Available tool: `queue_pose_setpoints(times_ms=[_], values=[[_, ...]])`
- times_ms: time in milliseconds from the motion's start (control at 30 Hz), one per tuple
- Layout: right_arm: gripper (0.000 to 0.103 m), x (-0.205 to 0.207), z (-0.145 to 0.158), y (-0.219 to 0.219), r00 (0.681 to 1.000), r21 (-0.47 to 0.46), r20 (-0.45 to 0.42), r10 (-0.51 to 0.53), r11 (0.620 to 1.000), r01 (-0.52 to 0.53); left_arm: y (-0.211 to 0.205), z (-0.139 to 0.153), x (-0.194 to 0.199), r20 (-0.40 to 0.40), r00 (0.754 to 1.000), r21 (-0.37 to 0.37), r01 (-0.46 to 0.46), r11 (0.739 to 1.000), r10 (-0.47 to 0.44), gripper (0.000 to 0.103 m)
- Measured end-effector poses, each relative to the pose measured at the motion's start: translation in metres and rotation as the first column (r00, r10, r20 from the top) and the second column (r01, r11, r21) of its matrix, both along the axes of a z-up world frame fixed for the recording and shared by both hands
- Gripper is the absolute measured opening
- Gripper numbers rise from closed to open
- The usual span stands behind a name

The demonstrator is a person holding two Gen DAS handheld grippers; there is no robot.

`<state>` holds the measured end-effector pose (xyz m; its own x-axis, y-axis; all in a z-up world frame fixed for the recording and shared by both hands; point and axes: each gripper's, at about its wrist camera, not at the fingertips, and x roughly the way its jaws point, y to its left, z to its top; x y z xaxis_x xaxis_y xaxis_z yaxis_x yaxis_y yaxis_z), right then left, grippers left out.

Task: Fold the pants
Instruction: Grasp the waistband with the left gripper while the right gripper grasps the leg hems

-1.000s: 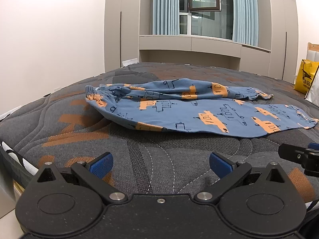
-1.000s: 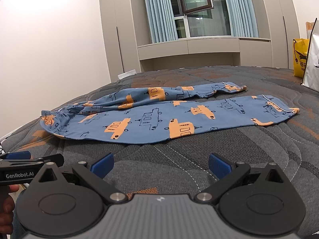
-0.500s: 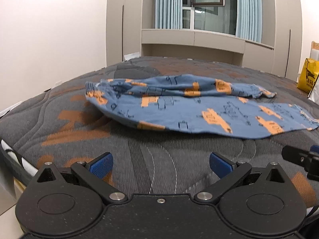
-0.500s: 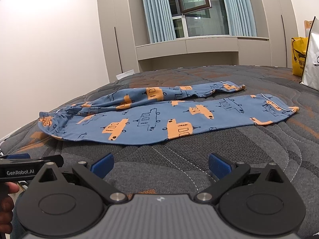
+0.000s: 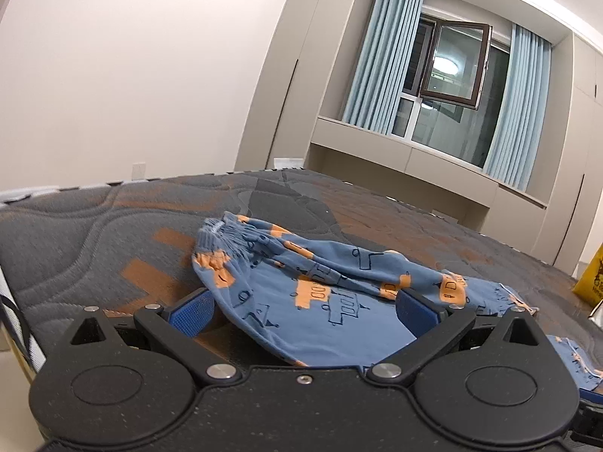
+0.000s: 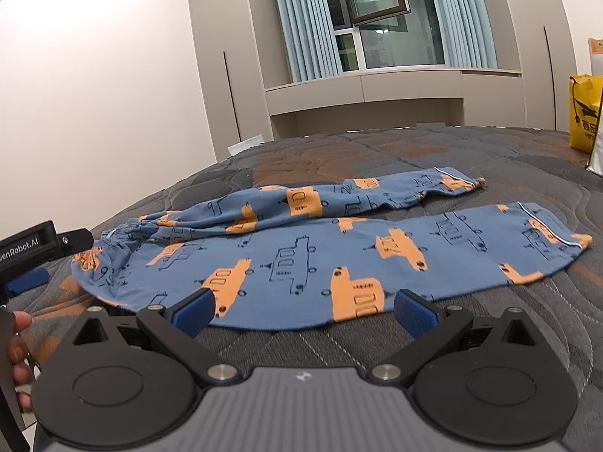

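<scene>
1. Left wrist view: blue pants [image 5: 324, 301] with orange vehicle prints, spread on a quilted grey-and-orange mattress [image 5: 94, 233], waistband end [image 5: 222, 245] nearest.
2. Left gripper [image 5: 301, 310] wide apart, blue pads straddling the near edge of the pants by the waistband; not yet clamped, seemingly lined up for a grab.
3. Right wrist view: both legs stretched away from the waistband, far leg [image 6: 377, 196] rumpled and narrower, near leg [image 6: 377, 260] flat.
4. Right gripper [image 6: 301, 314] likewise spread wide, just short of the near leg's edge, nothing held.
5. Yellow bag [image 6: 584, 113] beyond the pants' cuff end; curtained window [image 6: 380, 19] behind.
6. Folding judged barely begun.
</scene>
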<state>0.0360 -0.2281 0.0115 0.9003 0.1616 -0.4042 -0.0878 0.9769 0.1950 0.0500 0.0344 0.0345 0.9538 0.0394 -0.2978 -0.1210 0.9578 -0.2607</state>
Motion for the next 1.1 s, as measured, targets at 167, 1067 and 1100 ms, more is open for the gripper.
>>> queue_pose_setpoints(times_ms=[167, 1067, 1100], values=[[0.103, 0.011, 0.002, 0.002, 1.000, -0.004, 0.003, 0.009, 1.000, -0.009, -0.004, -0.004, 0.011, -0.059, 0.997, -0.002, 0.050, 0.999, -0.050, 0.102], [0.103, 0.214, 0.068, -0.008, 0.873, -0.403, 0.001, 0.488, 0.799, -0.447, 0.120, 0.051, 0.281, -0.265, 0.914, 0.267, 0.377, 0.887, -0.308, 0.103], [0.103, 0.232, 0.066, -0.006, 0.857, -0.395, -0.024, 0.515, 0.783, -0.482, 0.121, 0.047, 0.293, -0.281, 0.905, 0.263, 0.394, 0.881, -0.321, 0.102]])
